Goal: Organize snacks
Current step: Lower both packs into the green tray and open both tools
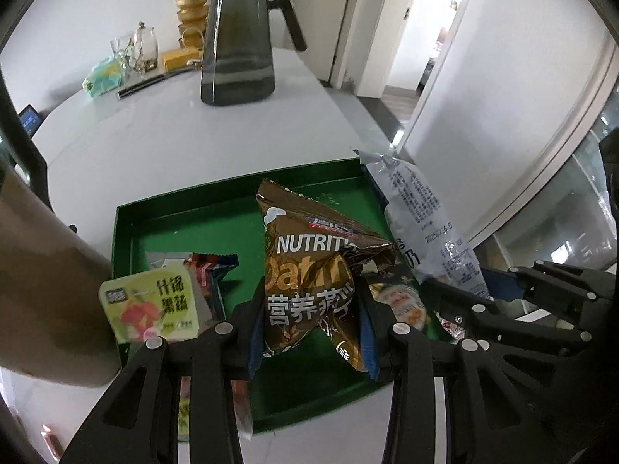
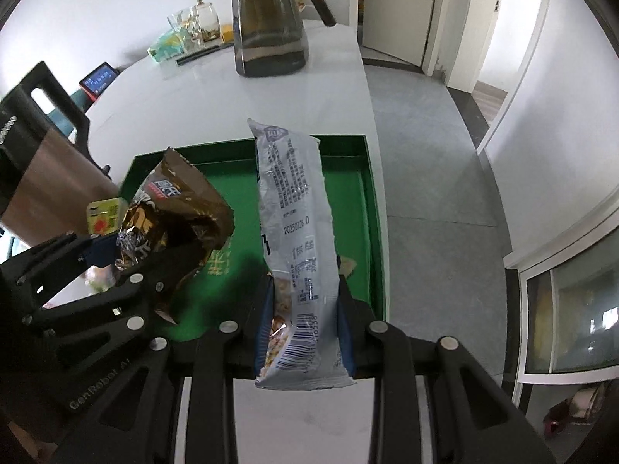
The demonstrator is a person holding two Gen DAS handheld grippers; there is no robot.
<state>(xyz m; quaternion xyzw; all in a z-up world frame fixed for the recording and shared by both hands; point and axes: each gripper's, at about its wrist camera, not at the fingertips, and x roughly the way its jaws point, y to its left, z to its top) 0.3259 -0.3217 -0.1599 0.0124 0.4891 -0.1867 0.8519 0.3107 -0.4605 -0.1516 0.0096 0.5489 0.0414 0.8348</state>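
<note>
My left gripper (image 1: 311,301) is shut on a crumpled brown oat snack bag (image 1: 309,263), held above the green tray (image 1: 185,208). To its right, my right gripper (image 2: 305,294) is shut on a long pale-blue snack packet (image 2: 294,208) that stands upright over the tray's (image 2: 367,201) right half. The brown bag (image 2: 174,212) and the left gripper (image 2: 127,266) show at the left of the right wrist view; the pale-blue packet (image 1: 421,224) and the right gripper (image 1: 460,297) show at the right of the left wrist view. A yellow-green fruit cup (image 1: 153,301) and a red-blue wrapper (image 1: 211,270) lie in the tray's left part.
A dark glass jug (image 1: 238,34) stands on the white table (image 1: 154,127) beyond the tray. A brown appliance with a black handle (image 2: 42,162) stands just left of the tray. Glass jars (image 1: 139,50) and gold bowls (image 1: 191,11) sit at the far end. The table's right edge drops to grey floor (image 2: 425,147).
</note>
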